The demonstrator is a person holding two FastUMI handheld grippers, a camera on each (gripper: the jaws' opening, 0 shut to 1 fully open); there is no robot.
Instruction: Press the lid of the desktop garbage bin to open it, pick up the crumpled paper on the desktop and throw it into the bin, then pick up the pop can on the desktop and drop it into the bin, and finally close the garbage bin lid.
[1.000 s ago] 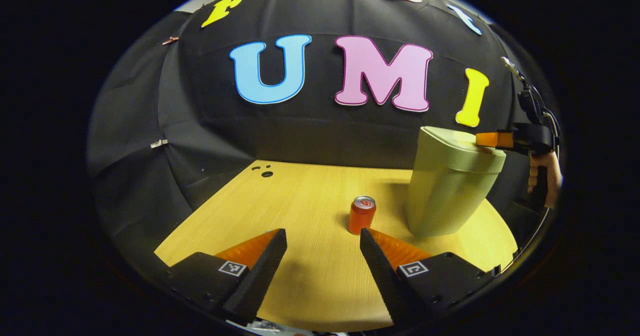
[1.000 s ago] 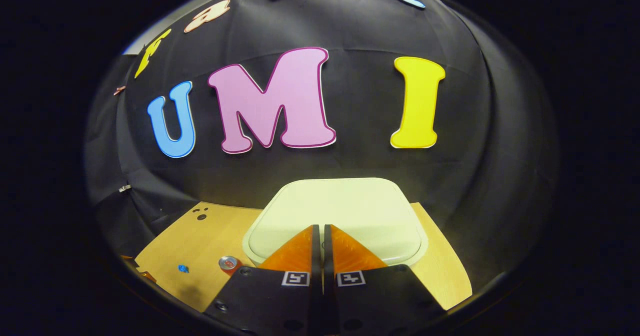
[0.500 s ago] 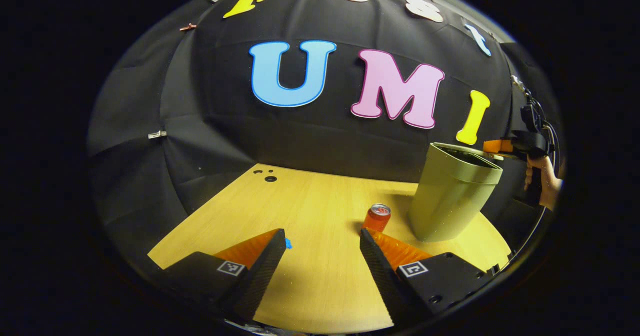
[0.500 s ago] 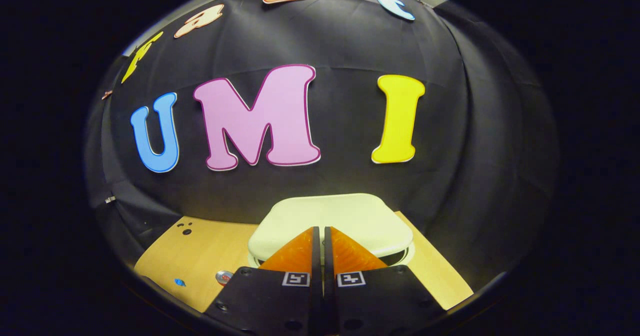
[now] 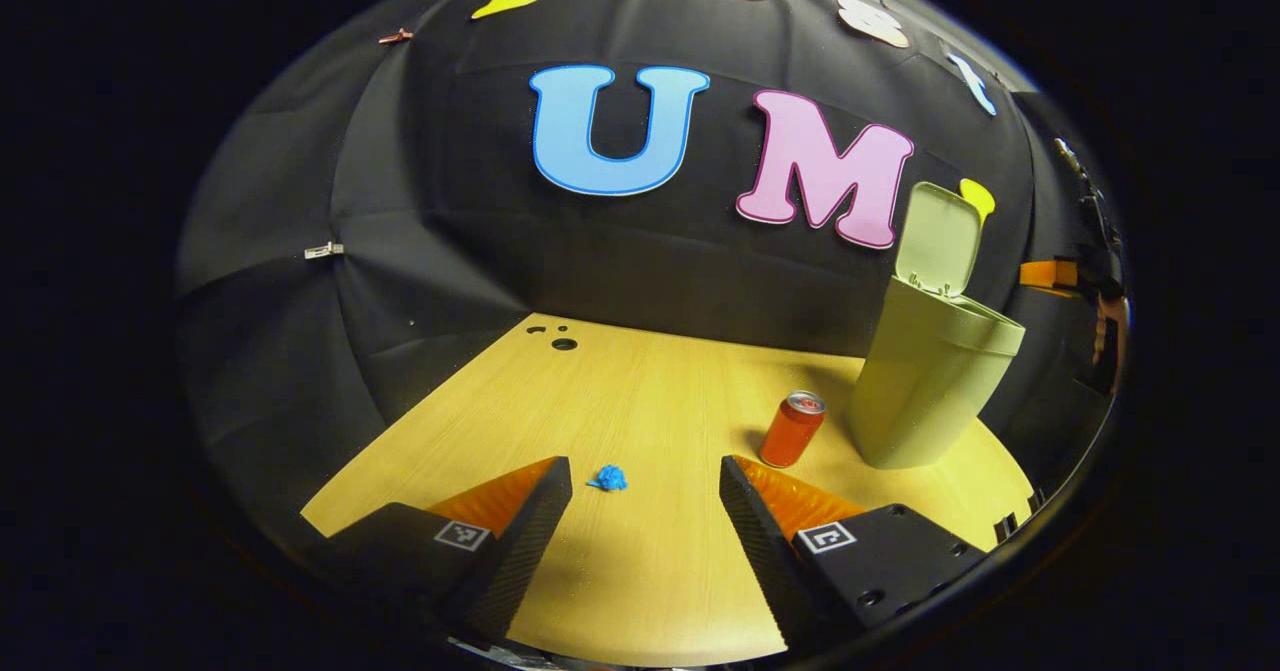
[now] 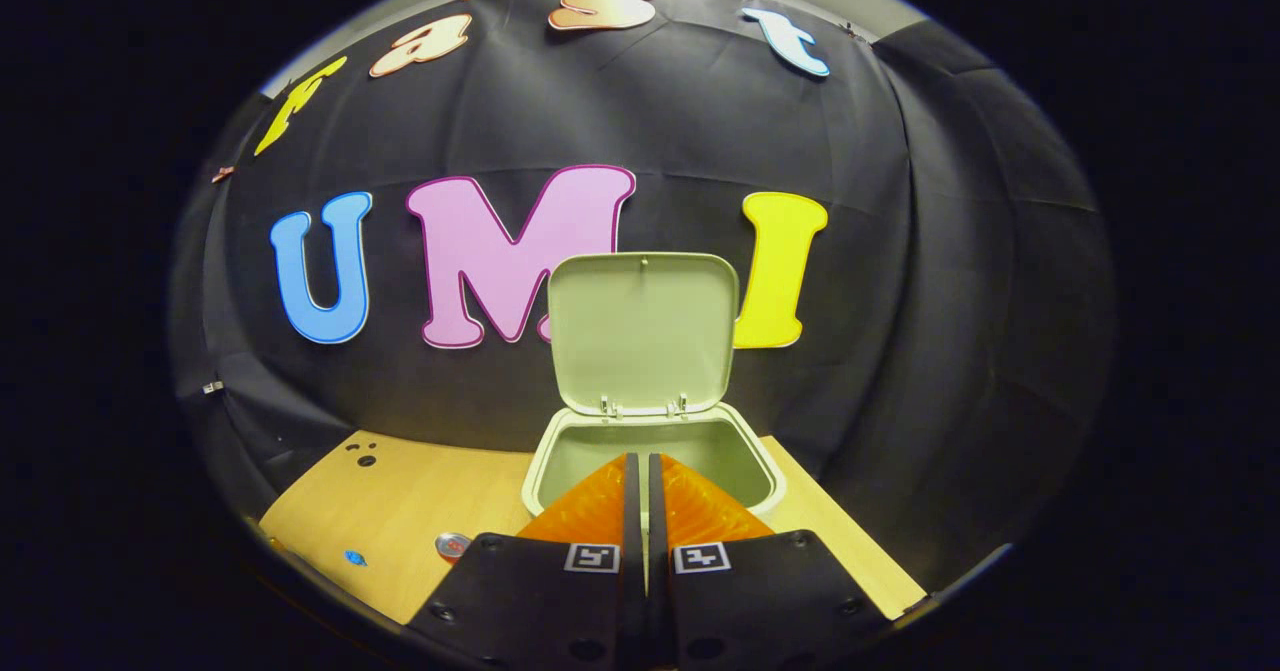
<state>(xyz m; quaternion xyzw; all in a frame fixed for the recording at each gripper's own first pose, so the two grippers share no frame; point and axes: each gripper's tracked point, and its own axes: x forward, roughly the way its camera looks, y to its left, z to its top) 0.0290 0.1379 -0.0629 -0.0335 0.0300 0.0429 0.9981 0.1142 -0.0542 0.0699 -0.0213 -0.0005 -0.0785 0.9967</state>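
A: Nearest to us, in the left gripper view, the left gripper (image 5: 645,496) hangs low over the worktop (image 5: 650,401) with its fingers spread wide and nothing between them. Why so wide?

B: We judge it is readying for the paper (image 5: 608,478), the small blue wad lying on the wood just ahead of the gap. Open fingers aimed that way suit a straight reach.

A: And the can (image 5: 792,429)?

B: It stands upright a little farther off, to the right of the paper and just beside the bin (image 5: 930,381). We take it as second in line, so it waits.

A: What about our other hand?

B: In the right gripper view the right gripper (image 6: 647,471) has its fingers pressed together, holding nothing. Closed fingers make a blunt tip, which fits pressing a lid. They sit just in front of the bin's near rim; we cannot tell whether they touch it.

A: Farthest back?

B: The lid (image 6: 642,331) stands upright on its rear hinge, so the bin's mouth is open. The opening step looks done; paper, can and closing remain.
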